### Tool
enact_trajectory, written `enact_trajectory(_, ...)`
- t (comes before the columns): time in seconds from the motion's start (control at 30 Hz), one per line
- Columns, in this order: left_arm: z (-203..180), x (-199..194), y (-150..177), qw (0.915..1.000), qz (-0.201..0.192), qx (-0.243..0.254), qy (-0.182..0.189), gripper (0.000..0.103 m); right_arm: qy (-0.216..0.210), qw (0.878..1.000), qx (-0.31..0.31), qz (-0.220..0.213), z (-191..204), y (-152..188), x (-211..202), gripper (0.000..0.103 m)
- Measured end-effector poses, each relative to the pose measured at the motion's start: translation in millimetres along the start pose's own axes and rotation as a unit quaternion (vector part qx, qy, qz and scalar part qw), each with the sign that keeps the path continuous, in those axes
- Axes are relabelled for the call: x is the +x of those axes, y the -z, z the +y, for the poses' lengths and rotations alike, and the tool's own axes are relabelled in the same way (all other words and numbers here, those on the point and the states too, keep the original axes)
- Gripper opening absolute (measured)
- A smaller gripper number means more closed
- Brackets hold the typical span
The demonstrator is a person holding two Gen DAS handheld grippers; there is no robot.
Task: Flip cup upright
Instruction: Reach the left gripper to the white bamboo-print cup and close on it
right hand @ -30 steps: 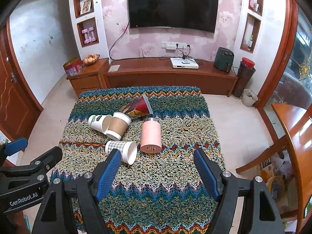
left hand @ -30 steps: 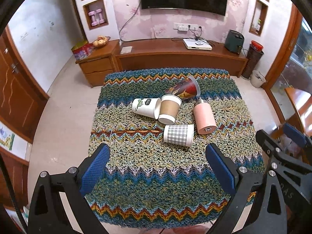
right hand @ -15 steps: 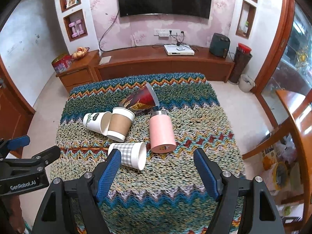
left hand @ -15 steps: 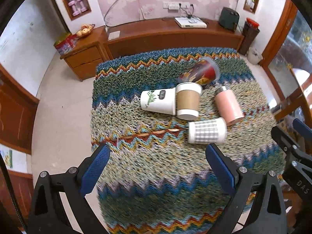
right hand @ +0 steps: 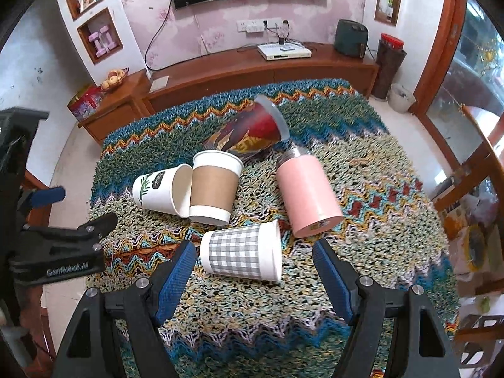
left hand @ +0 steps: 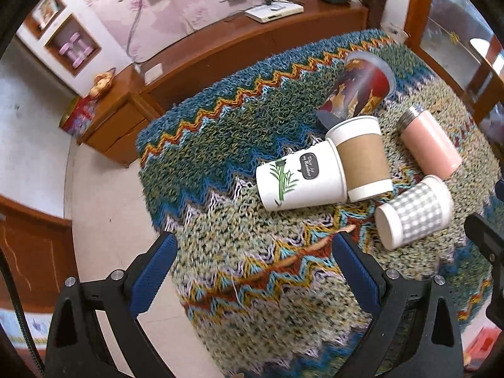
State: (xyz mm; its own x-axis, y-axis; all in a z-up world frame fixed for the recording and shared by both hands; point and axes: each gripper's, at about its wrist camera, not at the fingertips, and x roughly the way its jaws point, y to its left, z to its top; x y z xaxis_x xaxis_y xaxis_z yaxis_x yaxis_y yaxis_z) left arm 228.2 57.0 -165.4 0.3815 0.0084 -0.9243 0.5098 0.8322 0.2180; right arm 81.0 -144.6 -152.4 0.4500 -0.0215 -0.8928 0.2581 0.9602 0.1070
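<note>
The left tool (left hand: 253, 271) was held with its two blue-padded fingers (left hand: 152, 272) spread wide apart, nothing between them. The right tool (right hand: 253, 278) was likewise spread wide, its blue pads (right hand: 332, 280) gripping nothing. In the right wrist view the left tool's black body sat at the left edge; in the left wrist view part of the right tool showed at the right edge.

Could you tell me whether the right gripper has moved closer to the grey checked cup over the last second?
Yes. The right gripper has advanced toward the grey checked cup, which now lies just ahead of its open fingers; the TV cabinet shows the cups stayed put.
</note>
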Motion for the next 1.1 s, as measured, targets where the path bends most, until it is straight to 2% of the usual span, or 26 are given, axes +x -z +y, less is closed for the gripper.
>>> enact_trajectory(0.1, -2.4, 14.0, -8.2, 0.9993, -0.002, 0.036, 0.0, 0.099, 0.002, 1.0, 0.007, 0.009, 2.7, 0.9, 11.8, 0.077)
enact_trajectory(0.2, -11.0, 29.7, -14.7, 0.9955, 0.006, 0.094, 0.006, 0.099, 0.003, 1.0, 0.017, 0.021, 2.9, 0.4, 21.9, 0.077)
enact_trajectory(0.37, -28.2, 49.0, -21.0, 0.9803, 0.001, 0.197, -0.02, 0.099, 0.01, 0.999, 0.024, 0.026, 4.3, 3.7, 30.9, 0.077)
enact_trajectory(0.53, -41.3, 59.9, -29.4, 0.965, 0.007, 0.262, -0.005, 0.099, 0.013, 0.999, 0.03, 0.038, 4.5, 10.2, 38.1, 0.077)
enact_trajectory(0.73, -55.0, 72.0, -31.9, 0.9499, 0.018, 0.312, 0.001, 0.099, 0.013, 0.998, 0.038, 0.044, 3.3, 13.7, 43.9, 0.077)
enact_trajectory(1.0, -63.6, 81.7, -30.6, 0.9401, 0.028, 0.339, 0.028, 0.098, 0.007, 0.998, 0.045, 0.04, 4.3, 14.8, 50.5, 0.077)
enact_trajectory(1.1, -67.6, 86.2, -31.0, 0.9375, 0.032, 0.345, 0.029, 0.089, 0.006, 0.998, 0.048, 0.042, 2.9, 16.7, 54.2, 0.077)
